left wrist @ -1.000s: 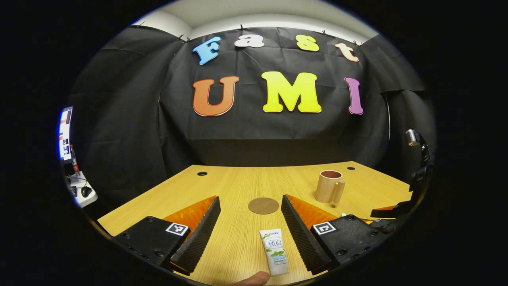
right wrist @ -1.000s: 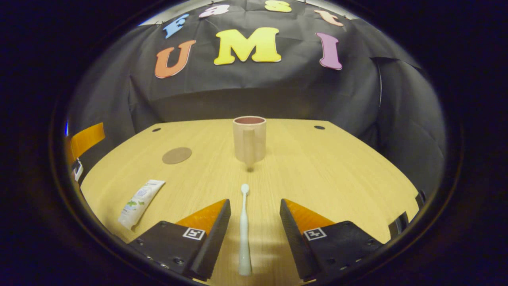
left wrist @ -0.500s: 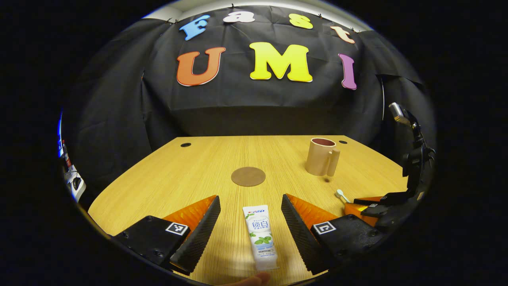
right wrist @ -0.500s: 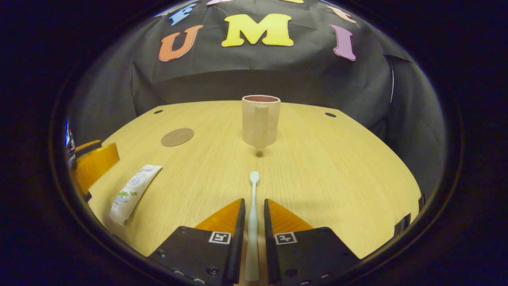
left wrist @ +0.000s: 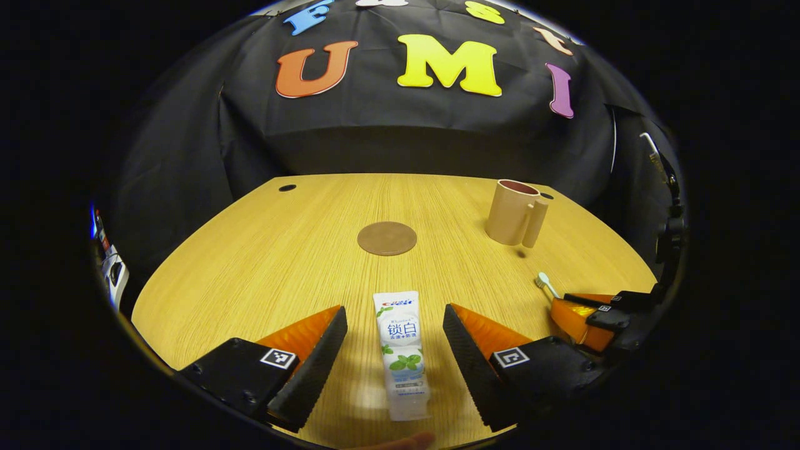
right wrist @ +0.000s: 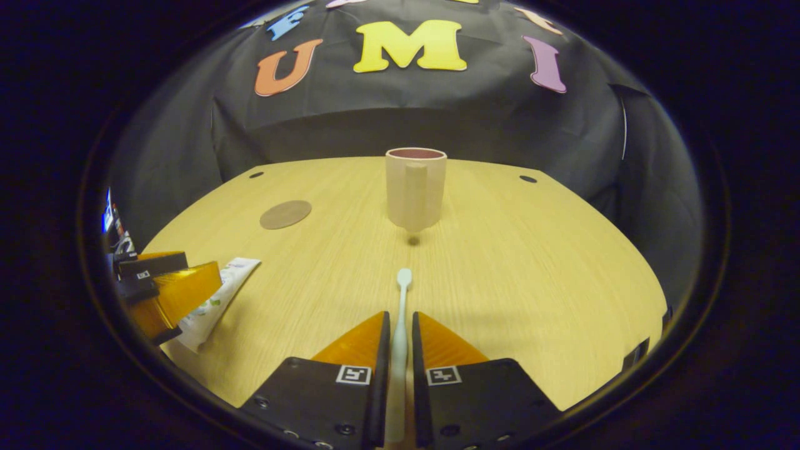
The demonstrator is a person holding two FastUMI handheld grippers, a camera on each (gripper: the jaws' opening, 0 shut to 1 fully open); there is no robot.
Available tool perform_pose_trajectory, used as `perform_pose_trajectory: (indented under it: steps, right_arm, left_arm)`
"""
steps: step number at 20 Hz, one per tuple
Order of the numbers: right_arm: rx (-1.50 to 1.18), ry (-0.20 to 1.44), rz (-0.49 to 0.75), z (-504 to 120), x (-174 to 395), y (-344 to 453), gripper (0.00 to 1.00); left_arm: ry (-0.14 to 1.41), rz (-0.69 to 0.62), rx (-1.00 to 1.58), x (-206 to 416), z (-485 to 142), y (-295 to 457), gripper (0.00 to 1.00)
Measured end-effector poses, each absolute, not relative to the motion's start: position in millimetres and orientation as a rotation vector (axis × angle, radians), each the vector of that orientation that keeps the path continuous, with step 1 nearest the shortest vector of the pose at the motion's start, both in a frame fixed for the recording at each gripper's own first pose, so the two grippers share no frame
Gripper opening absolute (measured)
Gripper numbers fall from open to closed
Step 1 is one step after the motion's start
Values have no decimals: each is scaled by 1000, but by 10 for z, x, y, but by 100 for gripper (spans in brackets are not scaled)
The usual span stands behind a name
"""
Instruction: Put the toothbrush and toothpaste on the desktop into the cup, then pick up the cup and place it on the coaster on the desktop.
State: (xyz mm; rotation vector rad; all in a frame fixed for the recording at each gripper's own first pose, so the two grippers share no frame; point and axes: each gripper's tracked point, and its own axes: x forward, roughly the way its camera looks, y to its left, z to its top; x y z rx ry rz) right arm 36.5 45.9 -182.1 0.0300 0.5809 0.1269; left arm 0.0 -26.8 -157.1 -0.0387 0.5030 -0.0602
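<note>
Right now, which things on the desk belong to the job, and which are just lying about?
For the job:
toothbrush
toothpaste
cup
coaster

Just there:
two cable holes in the desk, one and another

Even overhead light leaves the desktop (left wrist: 281, 262) bright and the surroundings dim. A soft shadow lies below the left gripper (left wrist: 395, 356) around the toothpaste (left wrist: 401, 350); the cup (right wrist: 415, 187) casts little. Fisheye distortion bows the desk edges. Focus is sharp, without glare.
</note>
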Motion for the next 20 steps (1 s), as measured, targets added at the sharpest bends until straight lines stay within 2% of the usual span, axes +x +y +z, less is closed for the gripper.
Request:
perform_pose_trajectory:
  steps: [5, 6, 7, 9, 10, 15, 16, 18, 20]
  right_arm:
    - [14, 584, 148, -1833, 365, 487, 16]
    - [8, 580, 145, -1822, 362, 484, 29]
    - [4, 583, 146, -1819, 360, 490, 34]
    - [4, 582, 147, -1820, 357, 501, 37]
    - [4, 583, 148, -1833, 354, 498, 46]
    - [13, 590, 147, -1830, 348, 492, 46]
    - [17, 592, 139, -1837, 355, 456, 45]
    - [36, 605, 141, -1846, 354, 482, 5]
    - [-16, 600, 148, -1835, 340, 479, 2]
  left_arm:
    - [510, -63, -34, -43, -1582, -294, 98]
    - [513, -67, -32, -49, -1582, -310, 99]
    - [513, -72, -30, -64, -1582, -328, 99]
    - [507, -76, -22, -62, -1579, -334, 99]
    - [506, -76, -19, -71, -1578, -336, 99]
    - [529, -73, -38, -86, -1619, -337, 99]
    - [544, -76, -44, -101, -1642, -348, 99]
    - [562, -86, -49, -112, -1671, -373, 99]
    - [580, -93, -53, -120, -1676, -392, 98]
